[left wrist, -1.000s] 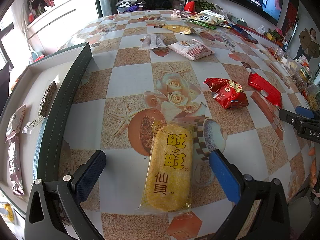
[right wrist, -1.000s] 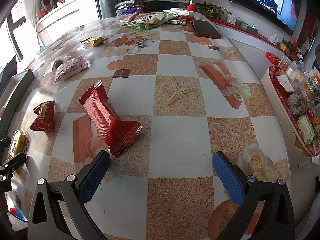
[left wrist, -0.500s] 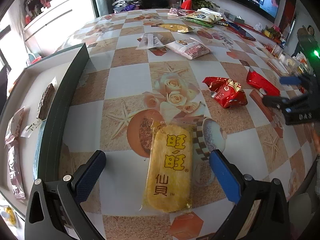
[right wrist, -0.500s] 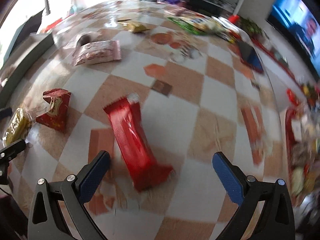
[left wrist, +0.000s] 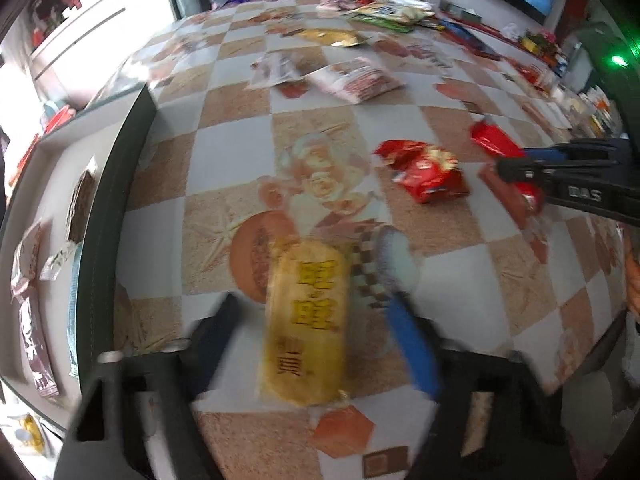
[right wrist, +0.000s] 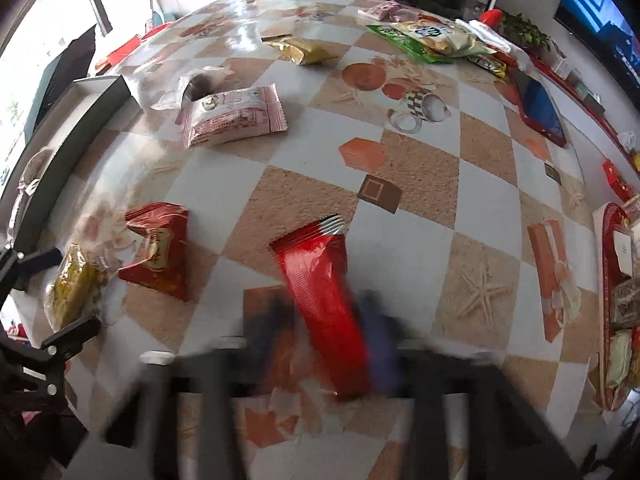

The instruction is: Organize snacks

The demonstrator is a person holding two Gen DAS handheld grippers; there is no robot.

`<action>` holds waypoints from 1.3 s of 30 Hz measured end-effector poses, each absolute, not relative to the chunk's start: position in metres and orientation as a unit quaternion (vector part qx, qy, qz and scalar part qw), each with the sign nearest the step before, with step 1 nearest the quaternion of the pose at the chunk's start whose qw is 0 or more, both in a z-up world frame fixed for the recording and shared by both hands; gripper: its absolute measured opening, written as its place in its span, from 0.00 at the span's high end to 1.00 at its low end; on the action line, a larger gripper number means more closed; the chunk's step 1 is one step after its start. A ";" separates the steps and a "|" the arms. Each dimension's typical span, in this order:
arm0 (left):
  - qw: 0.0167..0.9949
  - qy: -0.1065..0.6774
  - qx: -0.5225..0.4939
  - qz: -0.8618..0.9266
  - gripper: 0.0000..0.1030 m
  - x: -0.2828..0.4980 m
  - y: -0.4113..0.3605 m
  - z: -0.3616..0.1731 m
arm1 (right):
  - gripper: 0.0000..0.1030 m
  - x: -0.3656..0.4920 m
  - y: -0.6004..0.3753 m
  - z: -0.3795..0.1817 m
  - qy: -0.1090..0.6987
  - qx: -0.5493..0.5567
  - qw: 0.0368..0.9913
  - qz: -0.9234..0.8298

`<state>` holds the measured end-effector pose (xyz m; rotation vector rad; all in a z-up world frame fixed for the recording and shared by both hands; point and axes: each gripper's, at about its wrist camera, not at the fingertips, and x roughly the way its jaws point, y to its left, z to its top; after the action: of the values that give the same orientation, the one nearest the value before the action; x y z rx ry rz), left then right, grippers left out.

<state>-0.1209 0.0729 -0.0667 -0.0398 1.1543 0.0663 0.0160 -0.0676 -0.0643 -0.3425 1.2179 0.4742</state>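
A yellow rice-cracker pack (left wrist: 306,324) lies on the patterned table between the fingers of my left gripper (left wrist: 316,336). The fingers are blurred and close in on its sides. A long red wrapper (right wrist: 324,304) lies between the fingers of my right gripper (right wrist: 328,340), also blurred and nearly closed on it. A crumpled red snack bag (left wrist: 426,174) lies between the two; it also shows in the right wrist view (right wrist: 158,250). The right gripper shows in the left wrist view (left wrist: 560,176) over the red wrapper (left wrist: 504,160).
A dark-rimmed tray (left wrist: 108,216) at the left edge holds several packets. A pink packet (right wrist: 234,120), a gold bag (right wrist: 304,50) and green bags (right wrist: 424,38) lie farther back. A phone (right wrist: 538,106) and a red tray (right wrist: 604,320) are on the right.
Both grippers have narrowed from wide open, the left around the yellow pack, the right around the red wrapper. The right gripper swung left and lined up over the wrapper.
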 end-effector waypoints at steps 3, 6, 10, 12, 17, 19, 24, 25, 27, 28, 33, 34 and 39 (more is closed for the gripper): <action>0.841 0.540 -0.013 0.020 0.62 -0.127 0.067 -0.064 | 0.76 0.011 -0.073 -0.064 0.564 -0.129 0.787 0.216; 0.846 0.532 -0.017 0.022 0.62 -0.136 0.070 -0.062 | 0.78 0.001 -0.086 -0.059 0.573 -0.065 0.785 0.228; 0.853 0.520 -0.036 0.031 0.62 -0.144 0.082 -0.050 | 0.78 -0.010 -0.095 -0.049 0.570 -0.032 0.787 0.234; 0.859 0.508 -0.042 0.041 0.62 -0.148 0.090 -0.039 | 0.78 -0.015 -0.096 -0.044 0.568 -0.023 0.788 0.238; 0.875 0.477 -0.044 0.069 0.62 -0.157 0.110 -0.011 | 0.78 -0.021 -0.085 -0.029 0.560 -0.002 0.787 0.259; 0.879 0.469 -0.036 0.086 0.62 -0.160 0.120 -0.002 | 0.78 -0.022 -0.076 -0.024 0.556 -0.001 0.787 0.268; 0.882 0.452 -0.036 0.131 0.62 -0.168 0.162 0.016 | 0.78 -0.026 -0.038 -0.012 0.553 0.013 0.775 0.305; 0.882 0.449 -0.035 0.141 0.62 -0.171 0.172 0.018 | 0.78 -0.027 -0.026 -0.011 0.554 0.015 0.770 0.317; 0.879 0.446 -0.036 0.167 0.62 -0.175 0.193 0.019 | 0.78 -0.027 -0.005 -0.009 0.558 0.018 0.758 0.338; 0.877 0.446 -0.039 0.174 0.62 -0.176 0.199 0.018 | 0.78 -0.027 0.005 -0.008 0.559 0.018 0.753 0.346; 0.865 0.453 -0.067 0.207 0.62 -0.183 0.241 0.009 | 0.78 -0.030 0.072 -0.005 0.561 0.000 0.732 0.386; 0.863 0.453 -0.071 0.213 0.62 -0.184 0.248 0.007 | 0.78 -0.031 0.090 -0.004 0.559 -0.007 0.729 0.395; 0.853 0.460 -0.094 0.228 0.62 -0.183 0.275 -0.006 | 0.78 -0.038 0.164 -0.004 0.552 -0.044 0.714 0.429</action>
<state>-0.1832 0.2748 -0.0056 -0.1985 0.9672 0.4790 -0.0383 0.1644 -0.0039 -0.0964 1.2232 0.9509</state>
